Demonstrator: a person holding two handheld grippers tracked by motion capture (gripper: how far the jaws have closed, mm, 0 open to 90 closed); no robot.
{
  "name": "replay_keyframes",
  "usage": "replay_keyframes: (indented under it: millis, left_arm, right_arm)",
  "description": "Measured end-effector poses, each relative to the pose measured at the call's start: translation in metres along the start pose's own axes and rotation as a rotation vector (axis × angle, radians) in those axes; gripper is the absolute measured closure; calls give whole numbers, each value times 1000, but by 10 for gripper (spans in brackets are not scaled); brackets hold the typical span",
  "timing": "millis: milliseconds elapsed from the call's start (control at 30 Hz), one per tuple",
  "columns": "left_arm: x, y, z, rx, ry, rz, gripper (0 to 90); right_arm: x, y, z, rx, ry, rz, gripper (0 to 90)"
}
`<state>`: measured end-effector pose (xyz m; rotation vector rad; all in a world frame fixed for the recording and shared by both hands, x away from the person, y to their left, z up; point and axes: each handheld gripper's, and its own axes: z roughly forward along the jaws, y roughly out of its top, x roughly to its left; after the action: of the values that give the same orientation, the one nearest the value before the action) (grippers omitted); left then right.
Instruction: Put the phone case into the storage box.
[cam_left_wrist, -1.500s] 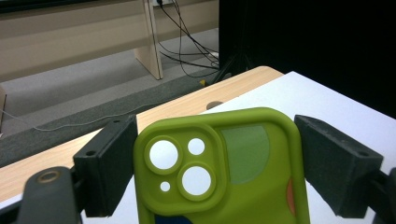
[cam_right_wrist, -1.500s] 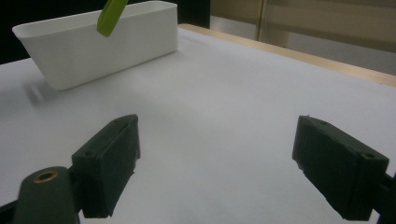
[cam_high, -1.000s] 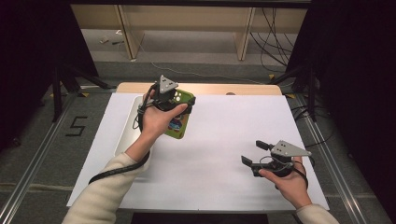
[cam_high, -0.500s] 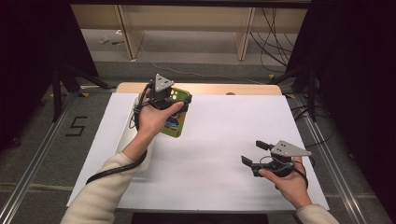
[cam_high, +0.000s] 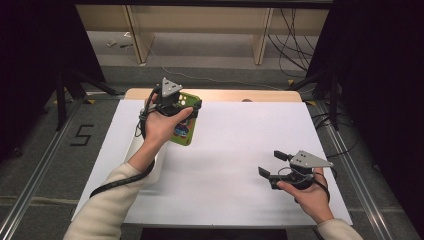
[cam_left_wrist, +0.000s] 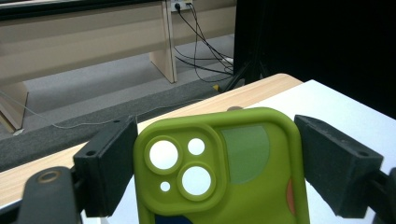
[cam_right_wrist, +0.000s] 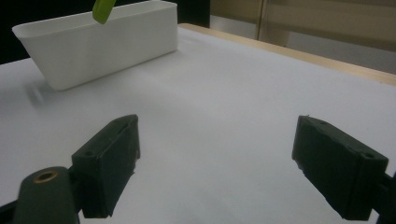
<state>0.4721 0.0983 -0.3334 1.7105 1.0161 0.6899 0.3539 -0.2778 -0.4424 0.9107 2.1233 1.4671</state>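
We are clamping the green phone case (cam_left_wrist: 219, 168) between the pads of our left gripper (cam_left_wrist: 219, 172), holding it up off the white sheet (cam_high: 235, 140), while our right gripper (cam_right_wrist: 215, 163) is gaping wide and empty.

From the high view I cannot see most of the white bin (cam_high: 131, 150): my left forearm and hand (cam_high: 161, 126) cover it. That hand also hides the lower left of the green case (cam_high: 184, 131). In the left gripper view the case (cam_left_wrist: 224, 172) is cut off at the bottom edge. In the right gripper view only a green corner (cam_right_wrist: 102, 10) pokes in at the top edge.
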Motion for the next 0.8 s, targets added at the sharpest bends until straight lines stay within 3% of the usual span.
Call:
replay_keyframes:
  millis: [800]
  left_arm:
    - [11,1,-6,-10,29,-12,163]
  right_arm:
    - [0,0,0,-2,0,-1,163]
